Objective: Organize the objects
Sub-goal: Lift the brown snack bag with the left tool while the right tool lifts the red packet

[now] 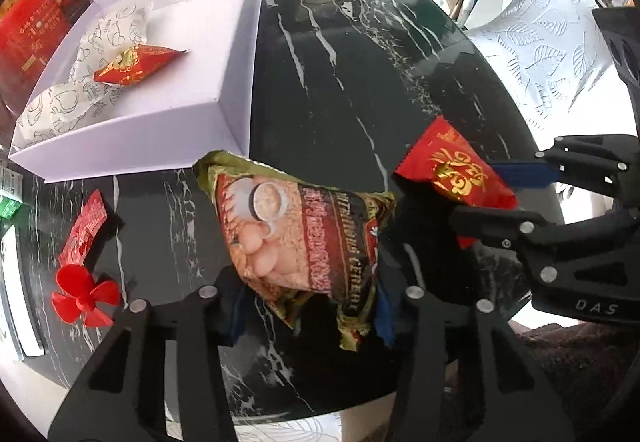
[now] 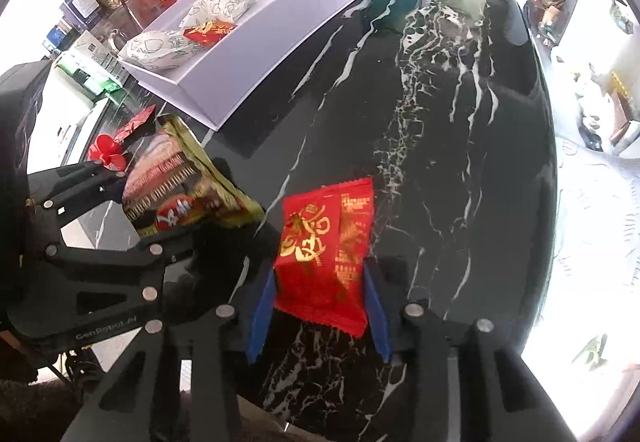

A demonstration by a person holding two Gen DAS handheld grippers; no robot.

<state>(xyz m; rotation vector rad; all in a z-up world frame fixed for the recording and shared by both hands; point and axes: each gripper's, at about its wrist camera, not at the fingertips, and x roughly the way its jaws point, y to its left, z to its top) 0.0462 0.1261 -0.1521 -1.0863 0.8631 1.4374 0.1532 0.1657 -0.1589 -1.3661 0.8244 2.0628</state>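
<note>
The left claw (image 1: 308,306) grips a cereal sachet (image 1: 304,230) and the right claw (image 2: 320,306) clamps a red packet (image 2: 326,254), both lifted over the black desk (image 2: 440,161). Beyond, the white box (image 1: 224,117) already holds three packets; a red pouch (image 1: 84,230) and a red propeller (image 1: 84,300) remain outside.

Black white-veined marble table (image 2: 440,121), white box (image 1: 168,53), red gold-lettered sachet (image 2: 324,254) (blue fingers (image 2: 262,318)).

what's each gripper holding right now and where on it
Left gripper grips the cereal packet at its lower end; right gripper grips the red packet by its lower sides.
</note>
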